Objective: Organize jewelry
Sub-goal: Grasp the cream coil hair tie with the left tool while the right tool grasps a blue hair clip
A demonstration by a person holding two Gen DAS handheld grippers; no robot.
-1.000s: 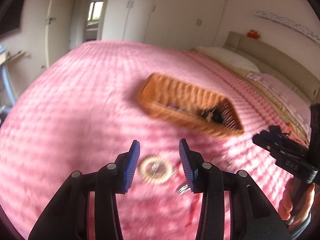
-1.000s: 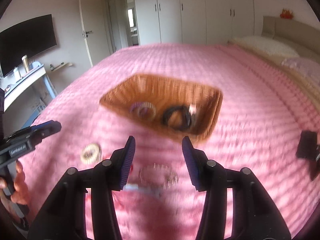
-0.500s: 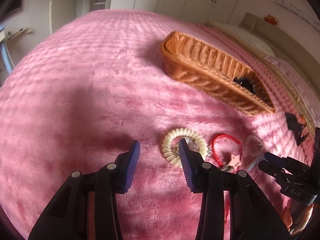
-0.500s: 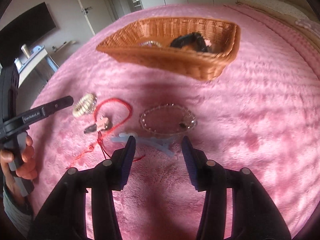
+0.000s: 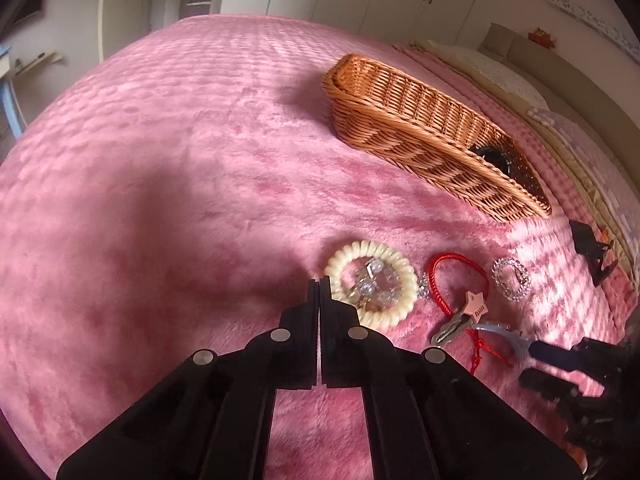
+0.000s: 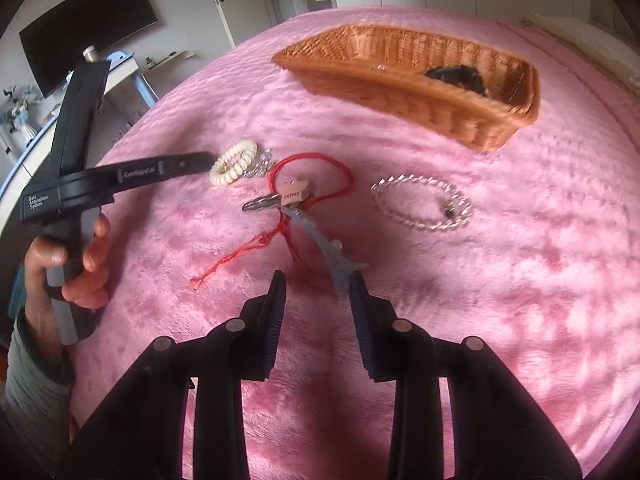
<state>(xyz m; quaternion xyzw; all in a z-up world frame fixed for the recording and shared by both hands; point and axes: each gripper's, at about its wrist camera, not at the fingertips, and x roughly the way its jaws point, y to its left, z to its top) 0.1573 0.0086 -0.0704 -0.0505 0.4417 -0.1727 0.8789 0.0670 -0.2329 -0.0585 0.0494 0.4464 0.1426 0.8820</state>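
Note:
A cream spiral hair tie [image 5: 368,284] lies on the pink blanket with a clear sparkly piece [image 5: 370,280] inside it. My left gripper [image 5: 319,282] is shut and empty, its tips at the tie's left edge; it also shows in the right wrist view [image 6: 206,160]. A red cord bracelet [image 6: 312,178] with a star hair clip [image 6: 280,200], a grey-blue hair clip [image 6: 332,256] and a clear bead bracelet [image 6: 424,204] lie nearby. My right gripper [image 6: 318,282] is open, with the grey-blue clip's near end by its right finger. A wicker basket [image 6: 420,92] holds a black item [image 6: 460,76].
The pink blanket [image 5: 160,160] covers the whole bed. A black object [image 5: 592,248] lies on it at the right, near the pillows [image 5: 500,76]. A desk and a wall television [image 6: 88,28] stand beyond the bed's left side.
My left gripper has shut and come down to the cream hair tie's edge. My right gripper has dropped lower toward the grey-blue clip and its fingers have narrowed.

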